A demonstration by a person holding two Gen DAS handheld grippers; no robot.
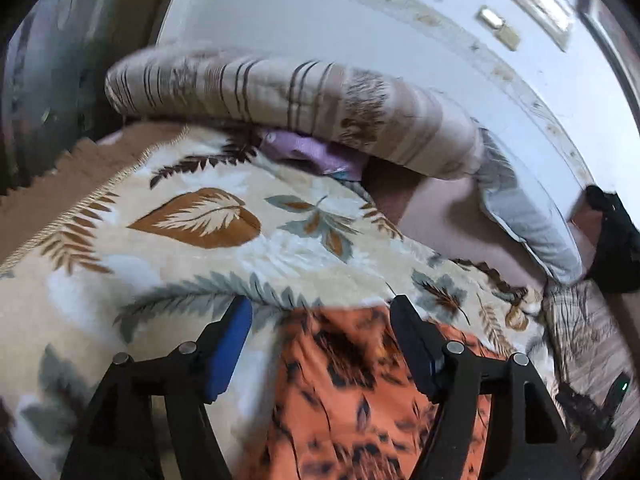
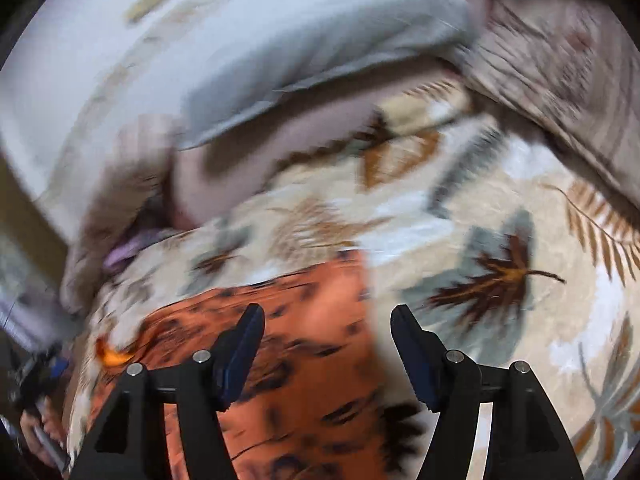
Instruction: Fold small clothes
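An orange garment with dark blotches (image 1: 340, 380) lies flat on a cream blanket printed with leaves (image 1: 200, 260). In the left wrist view my left gripper (image 1: 322, 308) stands open above the garment's far edge, with nothing between its blue pads. The right wrist view is blurred. There my right gripper (image 2: 327, 314) is open too, over the far right corner of the orange garment (image 2: 312, 360); one finger is above the cloth and the other above the blanket (image 2: 460, 220). Neither gripper holds cloth.
A striped beige quilt roll (image 1: 280, 88) and a grey pillow (image 1: 528, 220) lie at the far side of the bed, with purple cloth (image 1: 308, 152) tucked under the roll. A black item (image 1: 616, 240) sits at far right. A pale wall rises behind.
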